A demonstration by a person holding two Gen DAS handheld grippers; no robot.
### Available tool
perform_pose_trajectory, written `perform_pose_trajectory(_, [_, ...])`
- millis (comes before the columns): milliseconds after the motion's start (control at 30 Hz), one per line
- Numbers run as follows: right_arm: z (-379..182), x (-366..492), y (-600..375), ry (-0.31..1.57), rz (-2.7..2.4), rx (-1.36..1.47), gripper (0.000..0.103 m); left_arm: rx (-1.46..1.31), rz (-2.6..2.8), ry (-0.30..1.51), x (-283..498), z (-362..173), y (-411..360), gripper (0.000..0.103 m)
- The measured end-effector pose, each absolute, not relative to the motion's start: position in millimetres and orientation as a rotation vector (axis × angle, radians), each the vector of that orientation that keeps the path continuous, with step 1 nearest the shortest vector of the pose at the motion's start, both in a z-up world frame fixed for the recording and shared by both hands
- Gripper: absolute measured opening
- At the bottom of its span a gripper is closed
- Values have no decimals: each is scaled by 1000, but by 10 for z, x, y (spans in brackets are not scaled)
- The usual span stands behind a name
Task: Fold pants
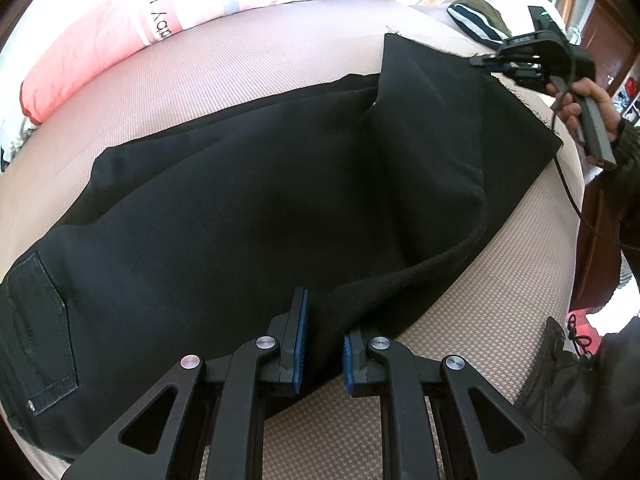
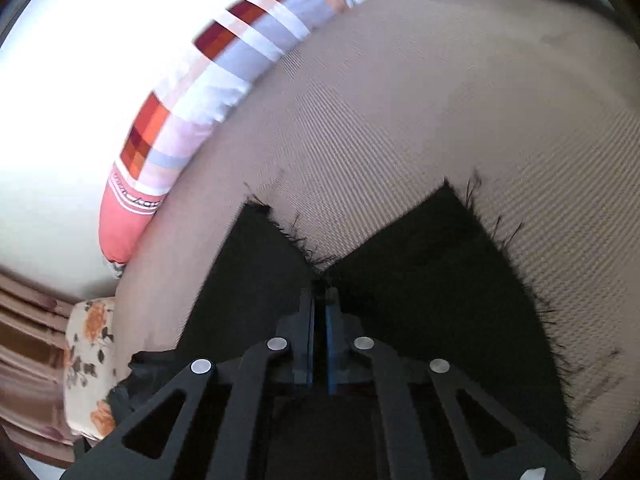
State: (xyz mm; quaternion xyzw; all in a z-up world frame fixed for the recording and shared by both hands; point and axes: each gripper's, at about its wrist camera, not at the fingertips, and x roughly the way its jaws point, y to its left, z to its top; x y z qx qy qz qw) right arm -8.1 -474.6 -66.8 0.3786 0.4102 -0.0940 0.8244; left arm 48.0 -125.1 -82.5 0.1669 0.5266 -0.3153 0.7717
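Black pants lie across a beige woven bed surface, back pocket at the lower left, leg ends at the upper right. My left gripper is open, its blue pads on either side of the pants' near edge. My right gripper is shut on the frayed hem of the pants, lifting it slightly; it also shows in the left wrist view at the far leg end, held by a hand.
A pink and checked pillow lies along the far side of the bed. A striped dark garment sits at the far right. A cable hangs by the bed's right edge. A floral cushion is at the left.
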Motion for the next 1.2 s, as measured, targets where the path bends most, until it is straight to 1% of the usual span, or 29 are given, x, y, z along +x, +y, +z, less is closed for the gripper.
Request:
perform_pose_trajectory(133, [-305,-412,-4629,824,-289,667,3,355,-693,1138,474,-818,-1239,15])
perform_pose_trajectory(233, [-190,-760,-4553,823,-395,569,3,358,-701,1134,470,-837,-1240,15])
perform_pose_trajectory(467, [-675,-1321,-4554,923,-526,620,2,397,-728,1122,455,-855,-1287,16])
perform_pose_trajectory(600, [-650,-1442,-4558,888,-543,635,2,399,-736,1125,472,-867,-1287,16])
perform_pose_trajectory(700, [-711,-1453,-4557,905,-561,637,1,405,-736,1119,473,-867,-1287,16])
perform_pose_trajectory(800, [-707,-1415,-4558,913,-559,624,2,397,-736,1127,469,-865,-1285,18])
perform_pose_trajectory(867, [-690,-1389,-4572,932,-549,620,4,370,-755,1148,496,-858,-1286,26])
perform_pose_trajectory(933, [-674,-1396,-4554,945,-538,619,8,316,-773,1182,541,-849,-1273,48])
perform_pose_trajectory(1000, [-625,-1405,-4583,953,-541,624,23,291,-786,1201,541,-815,-1270,57])
perform_pose_trajectory(1033, [-589,-1413,-4596,955,-545,617,25,291,-797,1200,531,-783,-1271,61])
perform_pose_trajectory(1100, [-473,-1431,-4625,944,-565,588,26,291,-829,1178,501,-683,-1248,66])
perform_pose_trajectory(1200, [-309,-1381,-4717,929,-543,564,26,264,-843,1154,547,-576,-1179,68])
